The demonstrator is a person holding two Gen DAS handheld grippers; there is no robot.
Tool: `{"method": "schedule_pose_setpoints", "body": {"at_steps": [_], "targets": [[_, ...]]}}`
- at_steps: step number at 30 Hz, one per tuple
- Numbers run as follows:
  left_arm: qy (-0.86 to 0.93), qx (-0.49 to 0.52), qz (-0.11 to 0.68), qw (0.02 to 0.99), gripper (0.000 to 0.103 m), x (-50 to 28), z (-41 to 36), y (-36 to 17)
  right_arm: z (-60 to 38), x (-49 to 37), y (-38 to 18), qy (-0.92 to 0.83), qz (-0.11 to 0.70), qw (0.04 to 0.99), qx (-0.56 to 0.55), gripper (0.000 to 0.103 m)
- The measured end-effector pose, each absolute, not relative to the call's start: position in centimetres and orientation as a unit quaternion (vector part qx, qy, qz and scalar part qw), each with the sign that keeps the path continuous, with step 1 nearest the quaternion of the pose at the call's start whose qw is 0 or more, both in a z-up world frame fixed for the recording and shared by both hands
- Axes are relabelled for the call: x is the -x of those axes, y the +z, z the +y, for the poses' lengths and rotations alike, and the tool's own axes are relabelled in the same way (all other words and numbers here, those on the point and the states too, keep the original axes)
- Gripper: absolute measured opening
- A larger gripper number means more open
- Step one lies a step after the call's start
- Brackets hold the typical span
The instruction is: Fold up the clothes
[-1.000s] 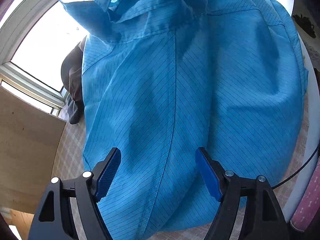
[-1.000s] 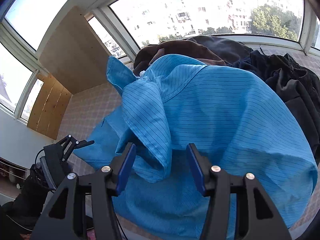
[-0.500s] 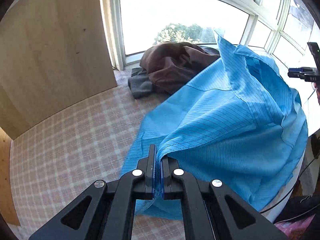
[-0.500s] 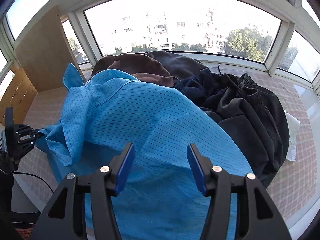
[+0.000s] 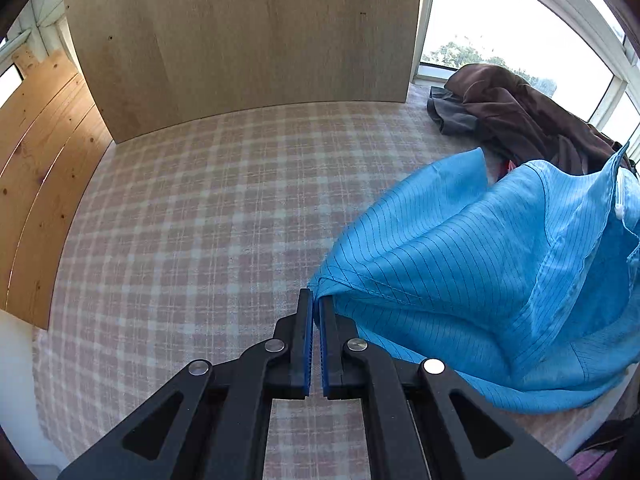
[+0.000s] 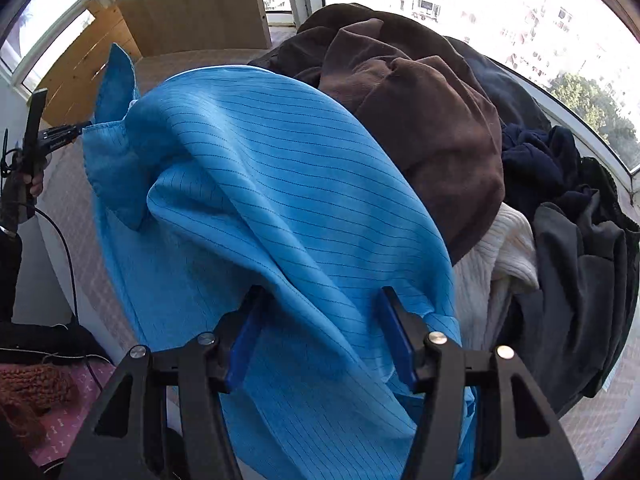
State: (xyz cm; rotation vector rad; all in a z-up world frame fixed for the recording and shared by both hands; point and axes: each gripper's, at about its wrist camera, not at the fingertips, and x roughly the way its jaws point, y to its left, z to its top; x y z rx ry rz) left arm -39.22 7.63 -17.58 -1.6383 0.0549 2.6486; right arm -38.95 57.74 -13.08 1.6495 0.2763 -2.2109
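Observation:
A blue pin-striped shirt (image 5: 480, 264) lies crumpled on the checked table cover (image 5: 200, 220), on the right of the left wrist view. My left gripper (image 5: 314, 296) is shut on a hem corner of it and holds that corner out to the left, stretched. In the right wrist view the same shirt (image 6: 280, 168) bulges up under my right gripper (image 6: 320, 296). Its jaws are opening, with a fold of blue cloth between them that the pads do not pinch. The left gripper (image 6: 82, 130) shows at the far left, holding the shirt's corner.
A pile of clothes lies beside the shirt: a brown garment (image 6: 420, 120), dark navy and grey ones (image 6: 580, 240) and a white knit (image 6: 492, 272). A wooden board (image 5: 240, 40) stands at the table's far side. Windows run behind. A pink cloth (image 6: 60, 420) lies below the table edge.
My left gripper closed on the shirt's hem, rolled and pulled it out sideways over bare table cover. My right gripper dropped closer to the shirt and turned toward the clothes pile.

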Motion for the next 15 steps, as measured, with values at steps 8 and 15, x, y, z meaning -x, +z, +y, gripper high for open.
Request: {"method": "schedule_pose_setpoints", "body": {"at_steps": [8,15], "targets": [[0.859,0.512,0.009,0.026,0.002,38.1,7.5,-16.5,53.4,39.3,-9.9,-0.81,0.188,0.199,-0.519,0.059],[0.865,0.501,0.028,0.032,0.002,38.2,8.3,-15.5,50.3,42.4,-14.2,-0.791,0.217,0.194,-0.538,0.056]]}}
